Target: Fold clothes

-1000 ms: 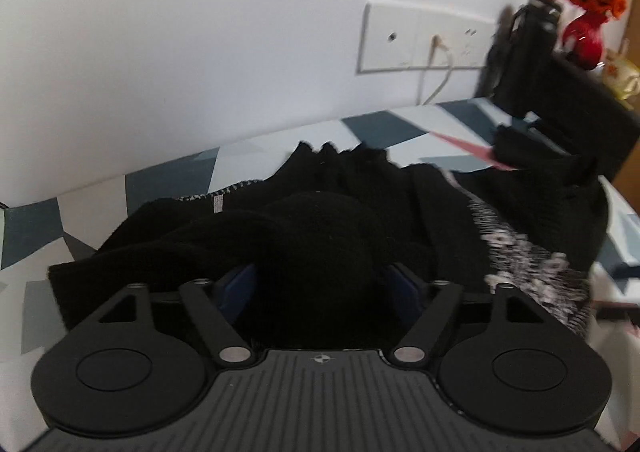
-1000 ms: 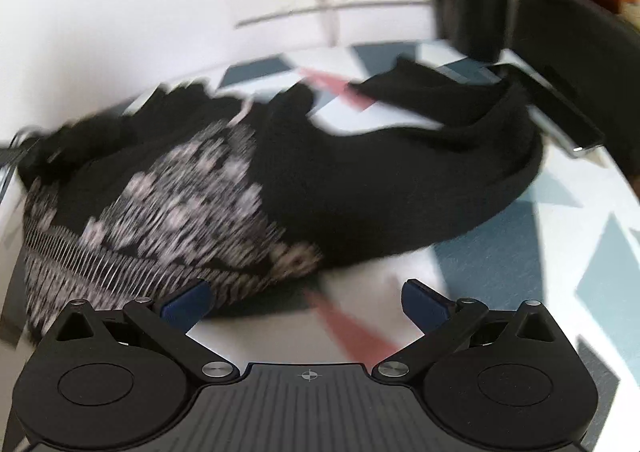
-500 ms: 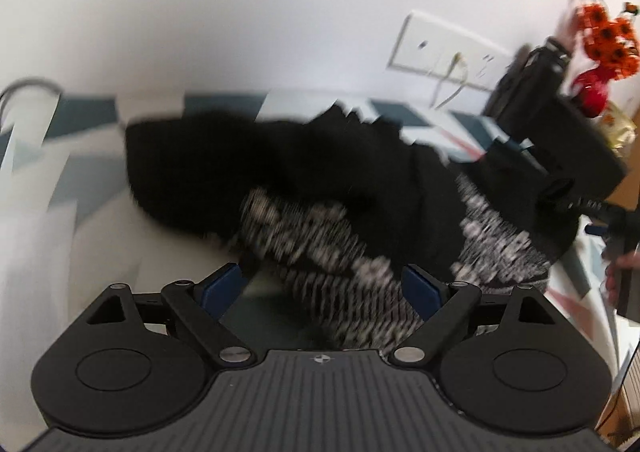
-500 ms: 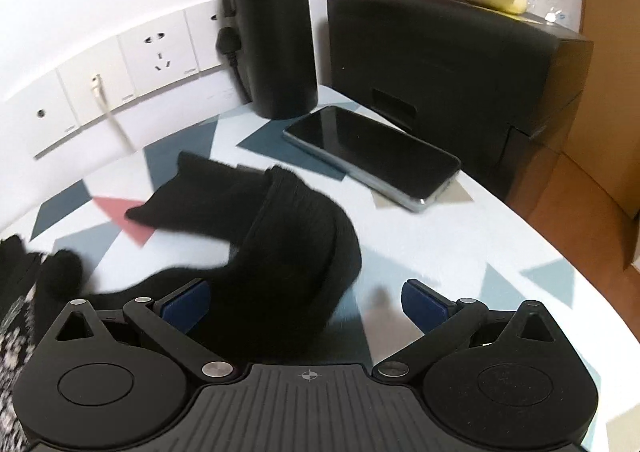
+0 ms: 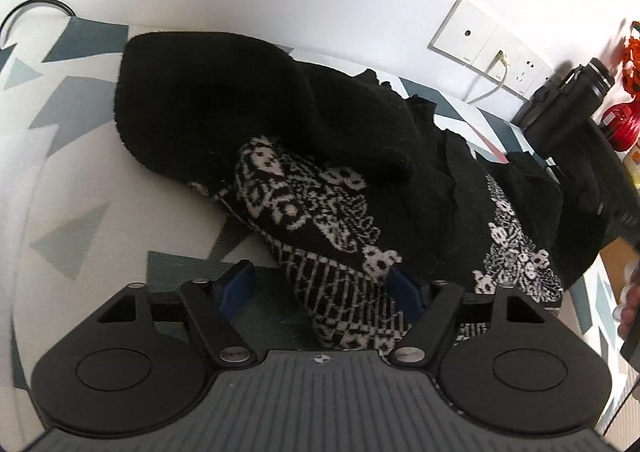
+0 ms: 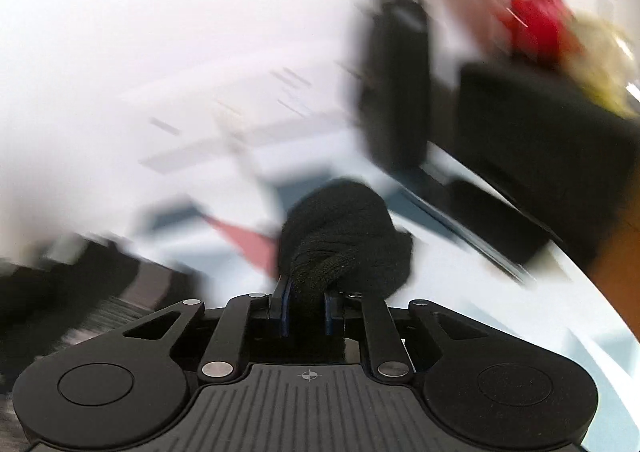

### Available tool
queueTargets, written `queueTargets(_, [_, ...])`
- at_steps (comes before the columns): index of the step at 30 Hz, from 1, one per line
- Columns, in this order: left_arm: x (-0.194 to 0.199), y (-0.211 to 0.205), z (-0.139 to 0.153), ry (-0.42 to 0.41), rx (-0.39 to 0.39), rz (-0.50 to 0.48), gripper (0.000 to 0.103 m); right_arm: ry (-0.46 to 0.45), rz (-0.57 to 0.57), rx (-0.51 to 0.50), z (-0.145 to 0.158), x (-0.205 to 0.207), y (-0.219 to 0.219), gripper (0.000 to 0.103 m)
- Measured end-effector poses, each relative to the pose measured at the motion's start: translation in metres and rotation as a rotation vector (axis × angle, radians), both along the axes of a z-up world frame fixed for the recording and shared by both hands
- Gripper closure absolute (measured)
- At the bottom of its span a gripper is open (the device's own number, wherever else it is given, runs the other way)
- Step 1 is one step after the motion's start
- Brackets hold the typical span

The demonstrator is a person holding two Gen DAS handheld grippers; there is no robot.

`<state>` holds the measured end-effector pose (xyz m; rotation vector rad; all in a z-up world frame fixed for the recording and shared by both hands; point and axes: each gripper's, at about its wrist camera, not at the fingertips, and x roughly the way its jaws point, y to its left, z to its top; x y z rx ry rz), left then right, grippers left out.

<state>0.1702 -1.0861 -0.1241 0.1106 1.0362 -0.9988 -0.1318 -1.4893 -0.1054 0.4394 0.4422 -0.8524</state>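
Observation:
A black knit sweater with a white patterned band lies crumpled on the table's geometric cloth. My left gripper hovers low over the patterned hem. Its jaws are closing, and the hem lies between the blue pads; the right pad touches cloth while the left pad stands clear of it. In the blurred right wrist view, my right gripper has its jaws closing tight on a bunched black sleeve end, which bulges out in front of the pads above the table.
Wall sockets with a white cable sit behind the table. At the far right stand a black bottle, a black box and a red vase. A person's hand shows at the right edge.
My left gripper swung from the black bulk to the patterned hem and its jaws narrowed. My right gripper went from wide open to clamped on the black sleeve end and moved quickly.

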Motion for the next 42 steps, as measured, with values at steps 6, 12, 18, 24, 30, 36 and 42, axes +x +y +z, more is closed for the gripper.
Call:
queueTargets(6, [-0.003, -0.003, 0.001, 0.008, 0.002, -0.008, 0.032, -0.048, 0.456, -0.013, 0.026, 0.076, 0.073, 0.090])
queueTargets(12, [-0.007, -0.002, 0.002, 0.023, -0.003, -0.019, 0.032, 0.103, 0.553, 0.090, -0.015, 0.130, 0.096, 0.085])
queueTargets(18, [-0.015, -0.004, 0.002, 0.051, -0.024, -0.036, 0.033, 0.157, 0.538, 0.026, -0.016, 0.109, 0.113, 0.032])
queueTargets(24, [-0.027, -0.002, 0.003, 0.096, 0.000, -0.048, 0.041, 0.127, 0.446, -0.038, 0.001, 0.064, 0.121, 0.019])
queueTargets(30, [-0.043, -0.003, 0.005, 0.097, 0.038, -0.063, 0.045, 0.124, 0.309, 0.055, -0.016, 0.029, 0.099, 0.013])
queueTargets(36, [-0.061, -0.017, 0.011, 0.067, 0.076, -0.109, 0.045, 0.130, 0.307, 0.128, -0.033, 0.019, 0.091, 0.015])
queueTargets(42, [-0.079, -0.026, 0.011, 0.085, 0.077, -0.145, 0.045, 0.119, 0.324, 0.143, -0.032, 0.016, 0.089, 0.015])
